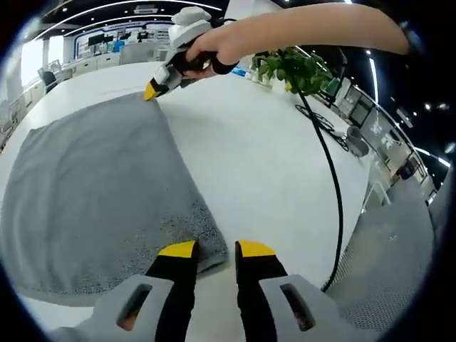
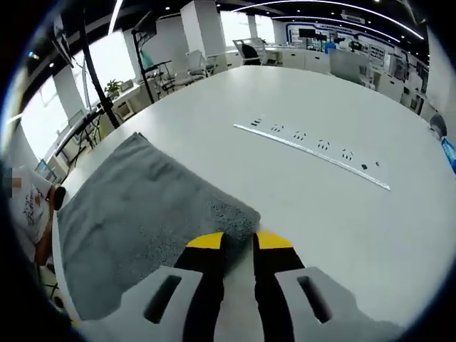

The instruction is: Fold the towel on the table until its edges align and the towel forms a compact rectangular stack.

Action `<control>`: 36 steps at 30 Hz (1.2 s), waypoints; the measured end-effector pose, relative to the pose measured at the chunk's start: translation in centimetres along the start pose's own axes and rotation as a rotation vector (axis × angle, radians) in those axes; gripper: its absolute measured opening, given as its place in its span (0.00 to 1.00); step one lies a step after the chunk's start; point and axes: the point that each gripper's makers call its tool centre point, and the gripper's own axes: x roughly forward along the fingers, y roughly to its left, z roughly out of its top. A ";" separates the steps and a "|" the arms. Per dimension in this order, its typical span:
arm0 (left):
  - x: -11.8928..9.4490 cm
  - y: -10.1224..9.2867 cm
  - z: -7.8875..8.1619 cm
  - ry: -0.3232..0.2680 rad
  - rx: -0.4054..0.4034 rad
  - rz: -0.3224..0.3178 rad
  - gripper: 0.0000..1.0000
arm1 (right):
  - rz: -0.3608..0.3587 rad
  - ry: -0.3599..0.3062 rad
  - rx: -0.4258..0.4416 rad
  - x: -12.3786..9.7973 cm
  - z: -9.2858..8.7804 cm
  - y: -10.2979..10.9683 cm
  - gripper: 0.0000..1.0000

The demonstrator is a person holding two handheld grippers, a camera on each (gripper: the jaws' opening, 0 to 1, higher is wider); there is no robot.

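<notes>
A grey towel [image 1: 92, 192] lies spread flat on the white table [image 1: 263, 171]. In the left gripper view my left gripper [image 1: 216, 251] is open at the towel's near right corner, which lies between the yellow tips. The right gripper [image 1: 152, 90], held by a hand, touches the towel's far right corner. In the right gripper view the towel [image 2: 142, 214] stretches away to the left. My right gripper [image 2: 239, 241] stands slightly open, with that corner just at and ahead of its tips.
A black cable [image 1: 335, 199] runs across the table's right side past a potted plant [image 1: 292, 68]. A long white socket strip [image 2: 313, 153] lies beyond the towel. A person [image 2: 32, 206] is at the table's left edge. Chairs and desks stand behind.
</notes>
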 end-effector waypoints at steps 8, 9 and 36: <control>-0.1 -0.4 0.3 0.024 -0.019 0.024 0.20 | -0.020 0.013 0.008 0.2 -0.7 0.2 0.04; -0.1 -0.4 0.3 0.026 -0.034 0.027 0.20 | -0.023 0.014 0.000 0.2 -0.7 0.3 0.03; 0.3 -1.0 0.6 0.064 0.017 -0.010 0.04 | -0.011 0.015 -0.045 0.4 -0.9 -0.9 0.01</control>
